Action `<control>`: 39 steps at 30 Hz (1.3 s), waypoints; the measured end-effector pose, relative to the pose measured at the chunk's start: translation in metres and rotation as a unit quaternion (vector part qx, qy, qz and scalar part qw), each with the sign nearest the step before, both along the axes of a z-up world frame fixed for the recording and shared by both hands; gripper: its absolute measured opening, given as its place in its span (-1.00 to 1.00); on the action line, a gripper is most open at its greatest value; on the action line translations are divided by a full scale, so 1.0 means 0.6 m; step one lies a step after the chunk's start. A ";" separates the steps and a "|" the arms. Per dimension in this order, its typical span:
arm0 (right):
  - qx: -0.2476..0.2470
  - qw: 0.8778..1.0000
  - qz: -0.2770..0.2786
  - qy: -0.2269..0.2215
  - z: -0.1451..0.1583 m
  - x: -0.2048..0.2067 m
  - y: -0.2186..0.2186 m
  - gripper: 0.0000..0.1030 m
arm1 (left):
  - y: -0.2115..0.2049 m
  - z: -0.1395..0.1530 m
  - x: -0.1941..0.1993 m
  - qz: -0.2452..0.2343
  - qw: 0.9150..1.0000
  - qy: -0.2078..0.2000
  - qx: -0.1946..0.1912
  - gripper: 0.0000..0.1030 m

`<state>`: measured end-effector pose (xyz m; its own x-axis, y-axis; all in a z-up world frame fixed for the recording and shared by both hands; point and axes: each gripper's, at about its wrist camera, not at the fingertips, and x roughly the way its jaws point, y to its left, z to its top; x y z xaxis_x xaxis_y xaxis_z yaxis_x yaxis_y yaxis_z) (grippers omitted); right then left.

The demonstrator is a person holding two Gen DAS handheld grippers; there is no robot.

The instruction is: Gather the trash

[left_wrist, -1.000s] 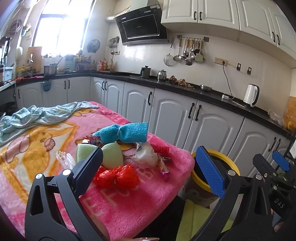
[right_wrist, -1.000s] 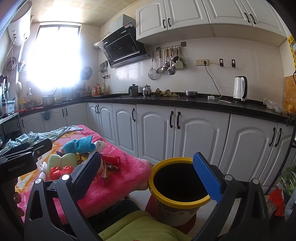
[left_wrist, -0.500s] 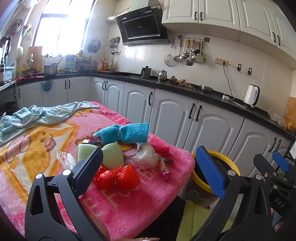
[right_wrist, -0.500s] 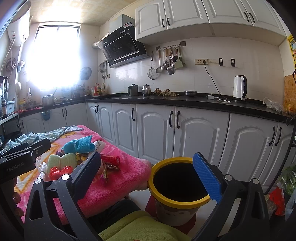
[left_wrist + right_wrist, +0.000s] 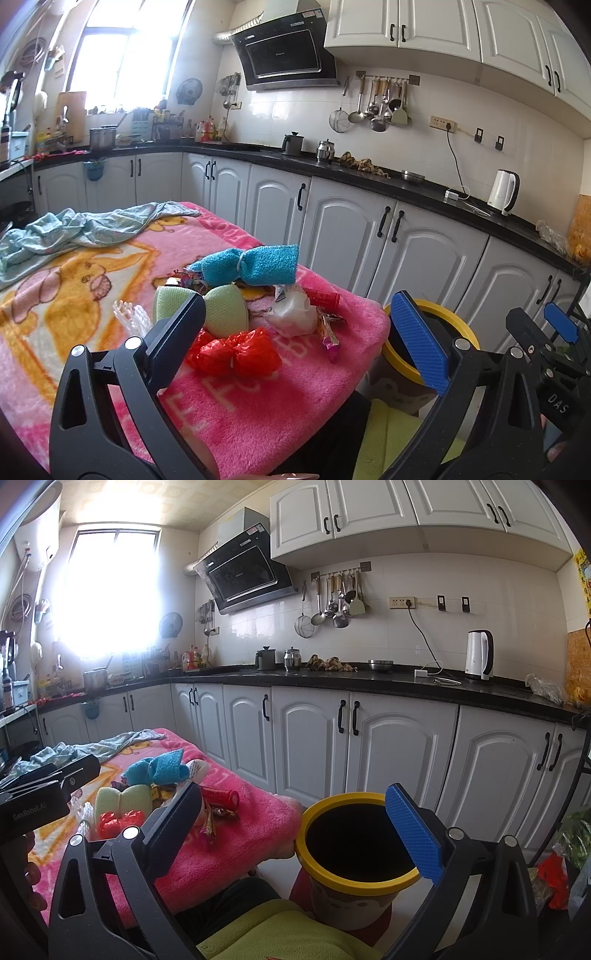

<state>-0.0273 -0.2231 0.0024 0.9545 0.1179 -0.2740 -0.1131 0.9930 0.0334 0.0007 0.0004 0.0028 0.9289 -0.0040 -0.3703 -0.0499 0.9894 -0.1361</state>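
The trash lies in a pile on the pink blanket (image 5: 258,387): a red bag (image 5: 236,352), a white wad (image 5: 293,314) and candy wrappers (image 5: 327,332). The yellow-rimmed bin (image 5: 354,849) stands just beside the blanket's edge. The left tongs (image 5: 295,336) and right tongs (image 5: 295,819) are both spread apart, holding nothing

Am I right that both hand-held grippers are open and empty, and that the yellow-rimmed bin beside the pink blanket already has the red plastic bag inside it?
Not quite. The red plastic bag still lies on the pink blanket, as the left wrist view shows; the right wrist view shows only darkness inside the yellow-rimmed bin. The rest holds: the left hand-held gripper and right hand-held gripper are open and empty.
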 end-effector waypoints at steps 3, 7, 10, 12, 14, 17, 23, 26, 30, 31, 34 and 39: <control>-0.001 1.000 0.001 0.000 -0.003 0.002 -0.001 0.88 | 0.005 0.009 -0.003 0.001 1.000 0.001 -0.002 0.79; -0.004 1.000 0.010 0.001 -0.008 0.004 0.000 0.88 | 0.021 0.004 0.001 0.006 1.000 0.003 -0.007 0.79; -0.009 1.000 0.024 0.002 -0.019 0.011 0.016 0.88 | 0.031 0.000 0.002 0.014 1.000 0.007 -0.010 0.79; -0.013 0.999 0.038 0.003 -0.013 0.012 0.025 0.88 | 0.041 -0.004 0.005 0.021 1.000 0.011 -0.016 0.79; -0.019 0.998 0.061 0.007 -0.006 0.015 0.038 0.88 | 0.054 -0.008 0.008 0.032 0.999 0.016 -0.022 0.79; -0.030 0.994 0.100 0.014 -0.004 0.024 0.064 0.88 | 0.083 -0.010 0.011 0.057 0.998 0.022 -0.032 0.79; -0.032 0.985 0.166 0.039 0.005 0.048 0.129 0.88 | 0.154 -0.011 0.009 0.112 0.992 0.027 -0.056 0.79; -0.032 0.977 0.200 0.063 0.004 0.064 0.165 0.88 | 0.188 -0.013 0.010 0.136 0.988 0.032 -0.065 0.79; -0.036 0.968 0.232 0.085 0.000 0.086 0.209 0.88 | 0.230 -0.018 0.014 0.165 0.983 0.042 -0.074 0.79; -0.035 0.966 0.239 0.091 -0.003 0.093 0.217 0.88 | 0.242 -0.020 0.016 0.175 0.980 0.048 -0.075 0.79; -0.045 0.959 0.257 0.112 -0.021 0.117 0.248 0.88 | 0.271 -0.028 0.024 0.190 0.977 0.058 -0.081 0.79; -0.062 0.944 0.283 0.155 -0.059 0.153 0.286 0.88 | 0.327 -0.062 0.053 0.206 0.969 0.097 -0.102 0.79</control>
